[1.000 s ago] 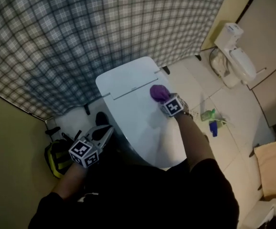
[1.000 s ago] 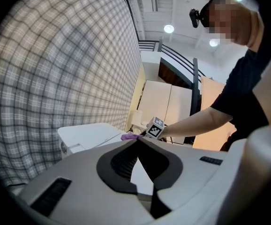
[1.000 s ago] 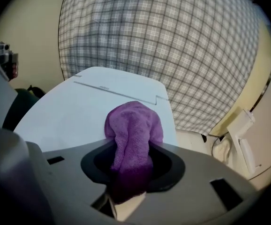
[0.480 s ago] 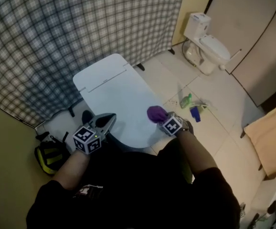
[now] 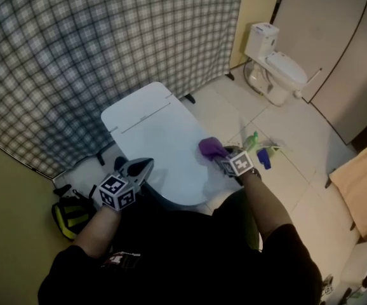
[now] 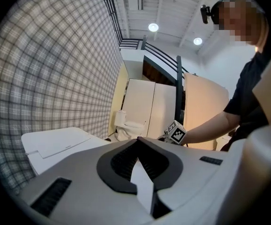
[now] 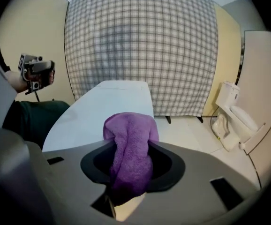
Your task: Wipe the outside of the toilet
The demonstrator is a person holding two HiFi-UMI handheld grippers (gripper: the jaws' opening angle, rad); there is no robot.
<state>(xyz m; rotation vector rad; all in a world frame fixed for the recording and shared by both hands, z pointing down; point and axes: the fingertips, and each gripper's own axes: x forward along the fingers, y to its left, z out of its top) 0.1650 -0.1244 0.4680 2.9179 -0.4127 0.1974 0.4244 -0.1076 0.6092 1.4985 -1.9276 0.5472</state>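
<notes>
bag [image 5: 69, 215]: yellow and black, at 7 o'clock in the head view, beside the yellow wall.
curtain [image 5: 94, 49]: plaid, hanging across 11 o'clock.
left tool [image 5: 144, 166]: jaws pressed together, tips meeting, nothing between them.
toilet [image 5: 161, 151]: white, lid [image 5: 136, 116] down, in the middle of the head view; left tool at its 7 o'clock edge, contact unclear.
cloth [image 5: 212, 148]: purple, bunched, at the 3 o'clock edge of the lid.
right tool [image 5: 221, 155]: clamped on the cloth, which bulges out past the jaws.
green spray bottle [image 5: 252, 140]: lying on the tiled floor [image 5: 298, 126], just beside the right tool at 2 o'clock.
blue object [image 5: 264, 159]: beside the bottle, too small to identify.
second toilet [image 5: 275, 68]: white, at 1 o'clock, well apart.
</notes>
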